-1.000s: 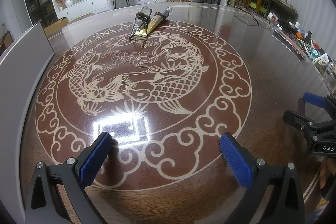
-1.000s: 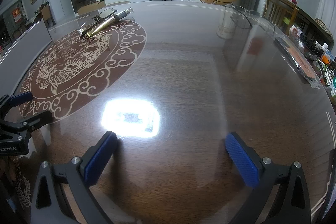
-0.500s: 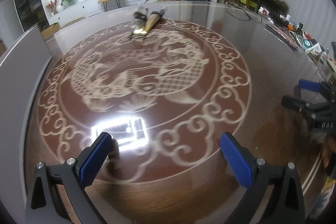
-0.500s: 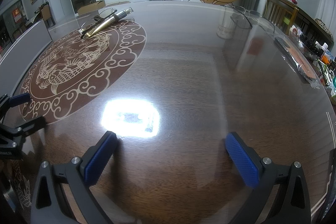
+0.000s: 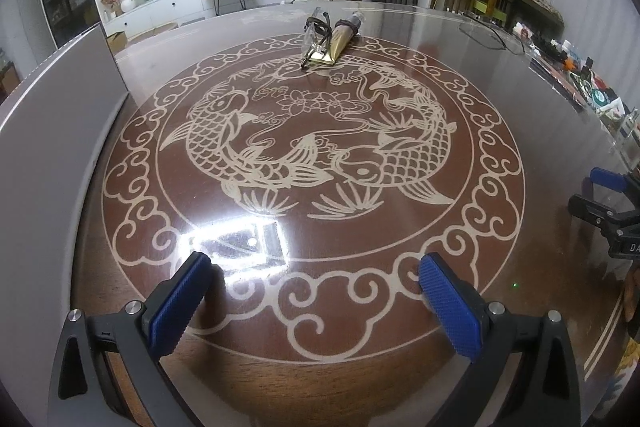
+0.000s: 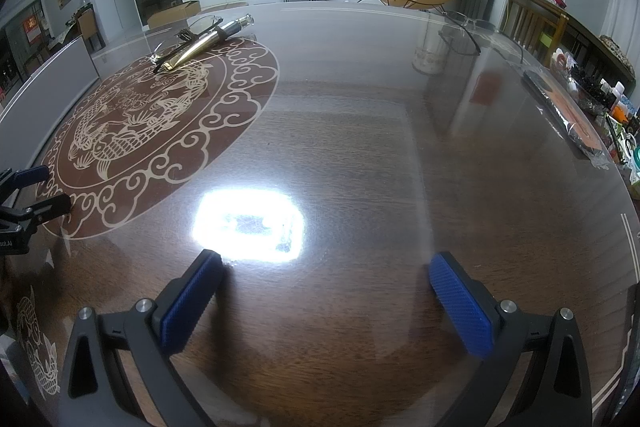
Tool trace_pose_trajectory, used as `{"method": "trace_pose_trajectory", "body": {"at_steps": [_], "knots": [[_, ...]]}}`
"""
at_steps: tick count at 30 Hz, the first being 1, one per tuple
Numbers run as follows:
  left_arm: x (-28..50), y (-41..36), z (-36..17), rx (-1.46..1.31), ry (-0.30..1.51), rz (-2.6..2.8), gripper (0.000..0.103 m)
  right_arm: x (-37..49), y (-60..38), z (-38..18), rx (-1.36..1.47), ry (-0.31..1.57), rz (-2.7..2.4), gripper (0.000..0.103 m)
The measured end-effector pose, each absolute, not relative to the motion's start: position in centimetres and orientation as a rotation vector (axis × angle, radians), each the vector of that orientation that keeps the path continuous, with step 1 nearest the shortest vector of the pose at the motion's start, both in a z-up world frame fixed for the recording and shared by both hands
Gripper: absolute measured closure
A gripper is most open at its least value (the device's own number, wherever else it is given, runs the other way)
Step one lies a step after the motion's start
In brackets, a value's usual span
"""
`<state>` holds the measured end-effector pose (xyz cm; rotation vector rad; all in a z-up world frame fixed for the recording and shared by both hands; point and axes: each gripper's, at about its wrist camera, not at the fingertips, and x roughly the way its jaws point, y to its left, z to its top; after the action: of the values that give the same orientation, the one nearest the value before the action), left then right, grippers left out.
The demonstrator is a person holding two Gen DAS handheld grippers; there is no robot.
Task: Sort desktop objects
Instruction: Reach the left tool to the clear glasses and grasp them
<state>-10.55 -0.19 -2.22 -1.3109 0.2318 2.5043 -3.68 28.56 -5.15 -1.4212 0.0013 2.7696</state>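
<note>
Out at the far edge of the fish medallion lies a gold tube, tapering to a flat crimped end that points back toward the camera, its clear cap toward the far rim of the table. Just beside it on its left, and touching or very nearly so, sits a pair of dark-framed glasses, folded up; from the right wrist view the two lie in one tight cluster, glasses in front of the tube. Both are well apart from the left gripper, almost straight ahead of it across the whole medallion. That claw is spread wide, blue pads parted, nothing between them, low over the near scroll border. The right gripper is just as wide and just as empty, over bare dark wood beside a bright lamp glare; the cluster sits far off to its upper left. A second pair of thin-rimmed glasses rests near the table's far right edge. A grey panel stands along the left side.
</note>
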Motion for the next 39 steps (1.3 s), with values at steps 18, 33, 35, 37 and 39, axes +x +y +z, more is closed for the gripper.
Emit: {"method": "trace_pose_trajectory", "body": {"at_steps": [18, 33, 35, 37, 39], "knots": [[-29.1, 5.2, 0.8, -1.31, 0.092, 2.505, 0.0, -3.7, 28.6, -5.1, -1.421, 0.001, 2.769, 0.0], [-30.9, -1.6, 0.9, -1.342, -0.082, 2.507, 0.001, -3.7, 28.6, -5.1, -1.421, 0.001, 2.769, 0.0], [-31.0, 0.1, 0.7, -1.336, 0.043, 2.465, 0.001, -3.7, 28.6, -5.1, -1.421, 0.001, 2.769, 0.0], [-31.3, 1.8, 0.7, -1.33, 0.167, 2.448, 0.001, -3.7, 28.6, -5.1, -1.421, 0.001, 2.769, 0.0], [-31.8, 3.1, 0.0, -1.332, 0.277, 2.441, 0.001, -3.7, 28.6, -5.1, -1.421, 0.0, 2.769, 0.0]]}}
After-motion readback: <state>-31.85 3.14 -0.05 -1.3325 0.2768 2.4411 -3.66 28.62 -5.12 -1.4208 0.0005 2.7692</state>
